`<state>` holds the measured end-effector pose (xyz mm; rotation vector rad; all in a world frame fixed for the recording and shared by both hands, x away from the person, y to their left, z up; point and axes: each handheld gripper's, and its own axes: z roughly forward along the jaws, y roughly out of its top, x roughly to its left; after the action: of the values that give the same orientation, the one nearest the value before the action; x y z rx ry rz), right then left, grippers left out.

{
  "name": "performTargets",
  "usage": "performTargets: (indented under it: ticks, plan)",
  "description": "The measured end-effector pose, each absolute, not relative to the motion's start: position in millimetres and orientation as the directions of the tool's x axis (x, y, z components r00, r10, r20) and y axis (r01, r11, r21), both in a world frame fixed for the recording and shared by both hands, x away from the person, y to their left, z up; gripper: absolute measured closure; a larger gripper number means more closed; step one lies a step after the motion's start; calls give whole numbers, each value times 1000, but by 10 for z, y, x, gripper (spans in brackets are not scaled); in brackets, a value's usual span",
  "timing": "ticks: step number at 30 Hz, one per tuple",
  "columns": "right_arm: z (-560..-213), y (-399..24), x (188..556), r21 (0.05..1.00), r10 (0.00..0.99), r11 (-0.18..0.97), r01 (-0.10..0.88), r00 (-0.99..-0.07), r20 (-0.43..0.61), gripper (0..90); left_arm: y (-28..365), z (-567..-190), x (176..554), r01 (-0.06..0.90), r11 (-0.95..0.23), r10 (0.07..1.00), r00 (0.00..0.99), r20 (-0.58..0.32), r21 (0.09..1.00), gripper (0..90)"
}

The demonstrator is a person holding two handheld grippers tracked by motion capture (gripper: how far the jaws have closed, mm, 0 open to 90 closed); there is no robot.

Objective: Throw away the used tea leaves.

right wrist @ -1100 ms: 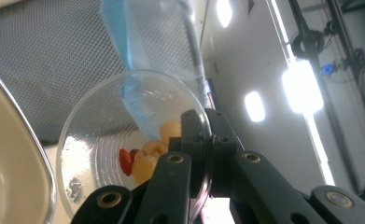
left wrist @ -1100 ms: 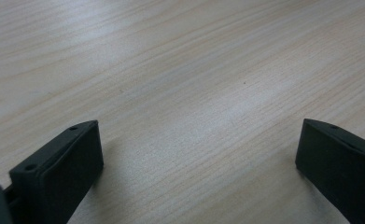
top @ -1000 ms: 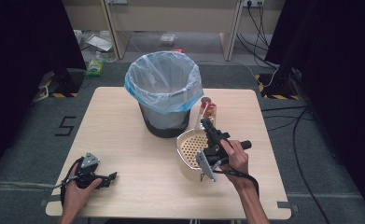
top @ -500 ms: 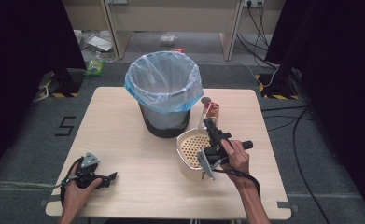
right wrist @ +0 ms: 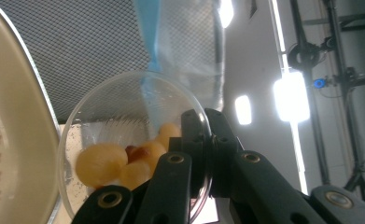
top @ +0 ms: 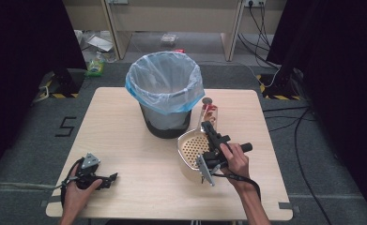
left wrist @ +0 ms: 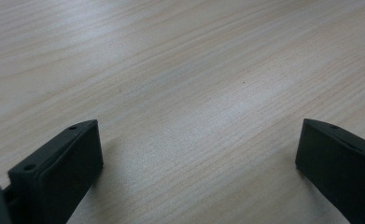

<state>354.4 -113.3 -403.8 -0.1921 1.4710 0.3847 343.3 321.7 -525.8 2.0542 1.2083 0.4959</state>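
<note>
The right gripper (top: 208,127) is black; clamped between its jaws is a clear plastic cup (right wrist: 133,140) of pale yellow fruit pieces (right wrist: 101,164) with one reddish bit. Beside it sits a cream colander (top: 190,147) dotted with holes. Beyond stands a black mesh bin (top: 164,124) lined in a pale blue bag (top: 164,84). The table (top: 125,140) is light woodgrain.

Overall light: the tabletop (top: 139,154) is evenly lit from above; the room's sides fall into near-black.
Glare: in the right gripper view, ceiling lamps (right wrist: 291,98) burn out white.
Sheen: the left gripper view shows a pale streak across the wood grain.
Shadows: soft and short beneath the tongs.
Focus: the high view is slightly soft; the clear cup (right wrist: 124,140) sits close and hazy.
</note>
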Motion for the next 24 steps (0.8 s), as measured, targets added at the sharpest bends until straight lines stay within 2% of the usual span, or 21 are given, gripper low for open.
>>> performTargets:
  ticks: [11,13,14,16,17,24]
  plan:
    - [-4016,-1118,3544,107,139,926,-363,65,-988,882,3216,-5258,3432,604,-328,870,493,-18,726,0]
    - [-4010,-1083,3483,88,131,911,-404,80,-988,882,3216,-5258,3431,604,-328,870,493,-17,726,0]
    - [-4044,-1092,3531,80,112,925,-371,64,-992,882,3218,-5258,3433,605,-328,870,493,-19,726,0]
    - [-4080,-1107,3549,97,127,925,-367,59,-990,882,3213,-5260,3429,603,-324,871,491,-19,729,0]
    - [-4073,-1098,3525,76,111,921,-382,70,-991,882,3214,-5259,3428,603,-327,870,492,-16,728,0]
    - [-3965,-1086,3488,96,141,914,-394,85,-986,882,3216,-5259,3431,605,-326,870,493,-20,727,0]
